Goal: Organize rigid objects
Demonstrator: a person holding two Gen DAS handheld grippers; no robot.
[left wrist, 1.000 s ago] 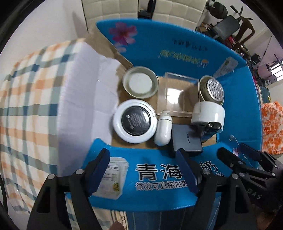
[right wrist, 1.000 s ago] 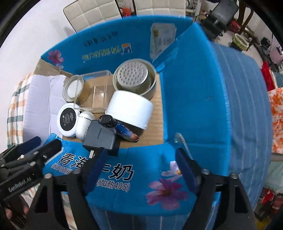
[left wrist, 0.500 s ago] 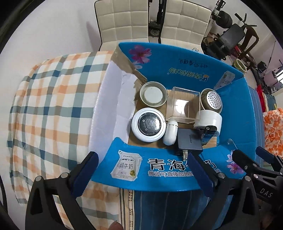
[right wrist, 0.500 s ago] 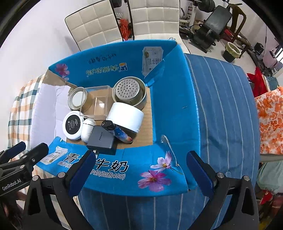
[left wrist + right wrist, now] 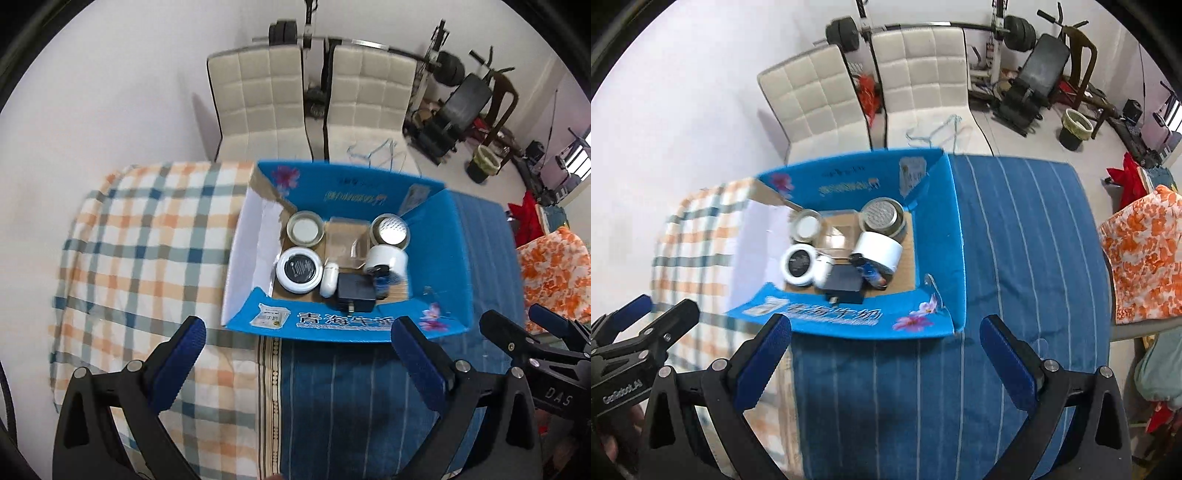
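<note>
The left claw (image 5: 297,334) and right claw (image 5: 886,330) hang released and empty above the cloth-covered surface (image 5: 1015,240); the blue box (image 5: 443,236) ahead holds tins, a tape roll (image 5: 386,258) and a black charger (image 5: 354,290).

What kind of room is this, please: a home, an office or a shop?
Probably a home: two padded dining chairs stand behind the cloth-covered table, with a barbell rack and weight bench beyond.
</note>
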